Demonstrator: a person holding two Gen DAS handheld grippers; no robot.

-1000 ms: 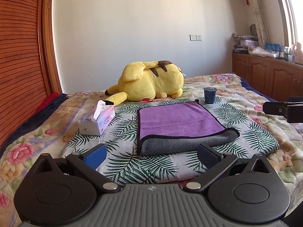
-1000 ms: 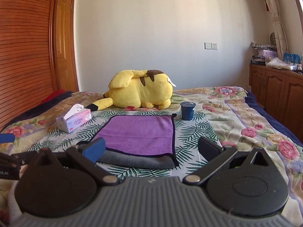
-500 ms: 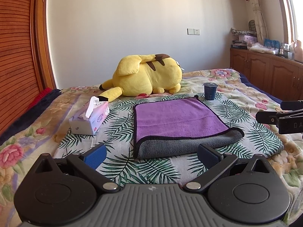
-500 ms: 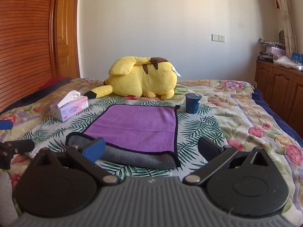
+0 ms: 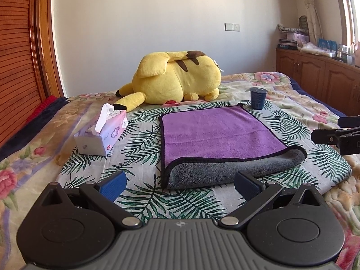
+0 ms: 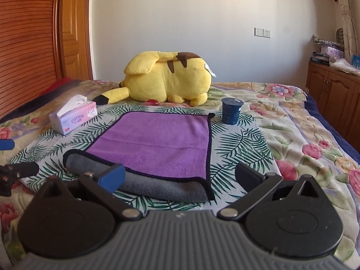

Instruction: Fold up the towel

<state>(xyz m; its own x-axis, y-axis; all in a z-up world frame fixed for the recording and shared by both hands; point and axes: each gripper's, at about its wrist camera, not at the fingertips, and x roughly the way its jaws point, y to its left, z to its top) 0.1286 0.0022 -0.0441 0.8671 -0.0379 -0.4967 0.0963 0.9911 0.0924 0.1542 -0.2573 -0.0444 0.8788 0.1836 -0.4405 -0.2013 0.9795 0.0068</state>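
Bright daylight enters from the window (image 5: 351,11) at the far right of the left wrist view, where the pane is blown out to white glare. Sun falls warm across the bed (image 5: 292,94) and the far wall (image 5: 157,22) is evenly lit. The towel (image 5: 216,132) casts only a thin soft shadow along its near fold. Both views are sharp in the middle; the right wrist view looks slightly softer and hazier. Fisheye distortion bends the wooden door frame (image 6: 74,33) and the curtain (image 6: 346,22) at the edges, and the corners darken to black.
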